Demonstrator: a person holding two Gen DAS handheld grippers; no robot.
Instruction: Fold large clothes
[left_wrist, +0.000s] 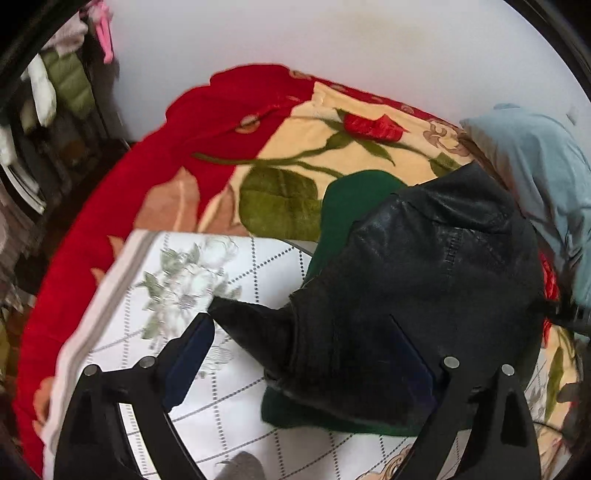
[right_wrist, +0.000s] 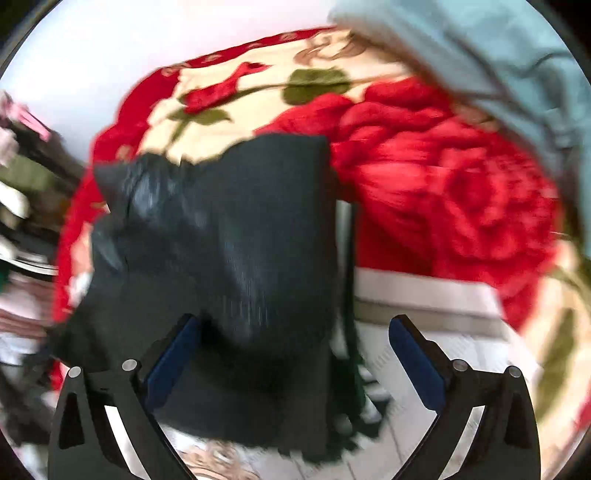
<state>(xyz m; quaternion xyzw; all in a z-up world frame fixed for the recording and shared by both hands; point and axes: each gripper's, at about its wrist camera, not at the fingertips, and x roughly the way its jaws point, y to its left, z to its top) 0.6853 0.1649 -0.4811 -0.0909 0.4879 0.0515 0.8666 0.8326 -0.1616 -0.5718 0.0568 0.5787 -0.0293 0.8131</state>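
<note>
A black leather-look jacket (left_wrist: 436, 280) lies bunched on a dark green garment (left_wrist: 351, 199) on a bed. In the left wrist view my left gripper (left_wrist: 306, 358) is open, its blue-padded fingers (left_wrist: 188, 365) spread on either side of the jacket's lower edge and pointed collar flap, not closed on it. In the right wrist view, which is blurred, the jacket (right_wrist: 221, 240) fills the middle. My right gripper (right_wrist: 295, 362) is open, with the jacket's lower part between its fingers (right_wrist: 417, 365).
A white quilted sheet (left_wrist: 207, 295) with grey flower print lies under the clothes. A red and cream rose-pattern blanket (left_wrist: 280, 147) covers the bed behind. A light blue garment (left_wrist: 535, 166) sits at the right. Hanging clothes (left_wrist: 62, 81) crowd the far left.
</note>
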